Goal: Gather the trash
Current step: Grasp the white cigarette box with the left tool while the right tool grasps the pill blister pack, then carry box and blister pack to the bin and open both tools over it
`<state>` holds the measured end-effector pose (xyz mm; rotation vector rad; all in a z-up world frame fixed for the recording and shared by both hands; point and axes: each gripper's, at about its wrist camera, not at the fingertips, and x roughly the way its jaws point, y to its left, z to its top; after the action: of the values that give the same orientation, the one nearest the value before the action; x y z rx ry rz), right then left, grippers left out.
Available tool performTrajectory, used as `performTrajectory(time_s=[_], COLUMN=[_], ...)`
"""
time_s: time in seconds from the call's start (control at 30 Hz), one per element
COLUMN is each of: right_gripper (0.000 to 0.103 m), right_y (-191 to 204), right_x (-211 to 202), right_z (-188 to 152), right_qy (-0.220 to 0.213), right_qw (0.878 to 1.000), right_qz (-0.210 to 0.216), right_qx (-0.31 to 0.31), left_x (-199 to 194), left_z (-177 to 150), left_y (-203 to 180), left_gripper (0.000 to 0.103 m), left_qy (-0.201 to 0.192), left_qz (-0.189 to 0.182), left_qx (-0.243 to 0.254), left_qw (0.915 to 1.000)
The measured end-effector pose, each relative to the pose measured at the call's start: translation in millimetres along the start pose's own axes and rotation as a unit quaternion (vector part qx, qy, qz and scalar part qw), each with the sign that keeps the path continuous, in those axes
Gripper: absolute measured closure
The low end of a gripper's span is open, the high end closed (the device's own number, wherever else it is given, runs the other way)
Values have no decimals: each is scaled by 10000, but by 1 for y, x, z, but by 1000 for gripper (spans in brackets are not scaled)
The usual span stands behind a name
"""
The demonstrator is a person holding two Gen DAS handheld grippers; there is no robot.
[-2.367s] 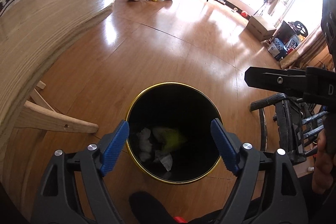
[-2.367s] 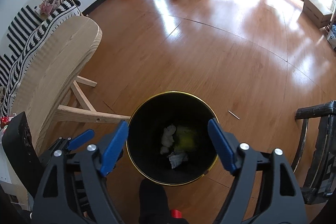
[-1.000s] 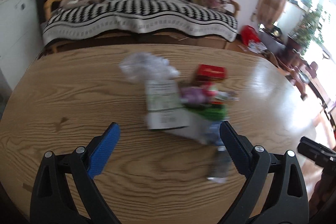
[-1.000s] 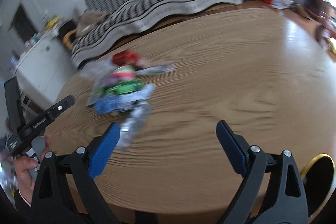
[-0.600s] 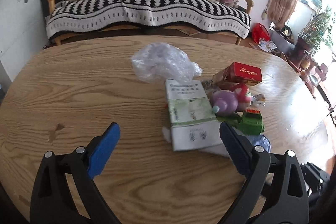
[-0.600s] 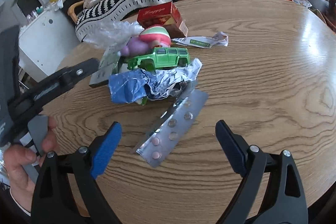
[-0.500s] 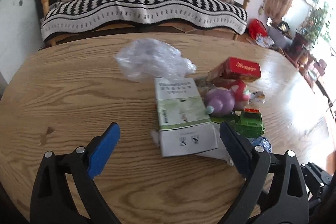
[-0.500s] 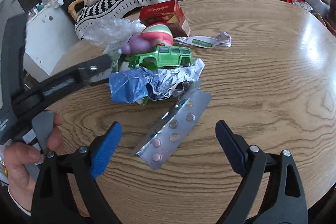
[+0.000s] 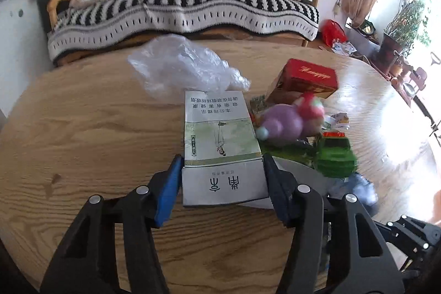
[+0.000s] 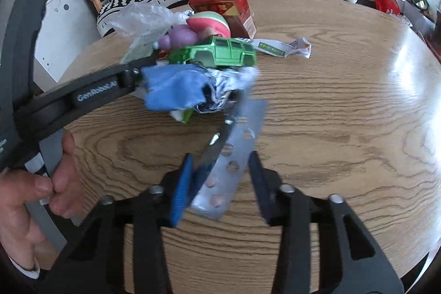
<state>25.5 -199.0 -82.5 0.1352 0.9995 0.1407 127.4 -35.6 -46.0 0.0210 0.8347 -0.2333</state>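
Observation:
Trash lies piled on a round wooden table. My left gripper has its jaws closing, and its blue pads press both sides of the near end of a white-and-green cigarette box. In the right wrist view that gripper's finger reaches in from the left, held by a hand. My right gripper is also closing, its pads pinching a silver pill blister pack, which tilts up off the wood.
Around the box lie a clear plastic bag, a red carton, a purple-and-red toy, a green toy car, a crumpled blue foil wrapper and a torn paper wrapper. A striped sofa stands behind the table.
Both grippers came from over the black bin to the table. Their wide jaws have since narrowed, the left onto the cigarette box, the right onto the blister pack, which now tilts.

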Motion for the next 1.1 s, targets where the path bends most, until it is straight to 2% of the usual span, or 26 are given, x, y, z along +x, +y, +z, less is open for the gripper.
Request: performTrajectory(time_s=[0.17,0.43,0.67,0.77,0.93,1.1], right_gripper=[72,73,73,73,73,73], right_y=[-9,-30,-67,-92,-157,-232], right_x=[-19,-55,-82,-103,-153,-201], right_z=[-2,-5,-11,-18,-45,-88], right_qy=[-144,-466,-619,-754,-1055,-1235], right_qw=[9999,9988,9969,9947,9854,9674], right_qz=[43,13,-168,-274,-696,-1283], right_qx=[47,152,462,648,1141,1800], left_x=[-24,-64,-70,-75,-84,-88], left_z=[3,5,5,5,2,-16], left_y=[6,16,-13,-40,-114,-205], left_gripper=[47,47,47,47,47,47], left_qy=[-168,-480,-485,-509,-575,-503], left_qz=[-4,-102,-189,-392,-923,-1564], left_qx=[-27,-203,12,154,634,1254], left_qw=[9999,9986,9986,9978,9920,9784])
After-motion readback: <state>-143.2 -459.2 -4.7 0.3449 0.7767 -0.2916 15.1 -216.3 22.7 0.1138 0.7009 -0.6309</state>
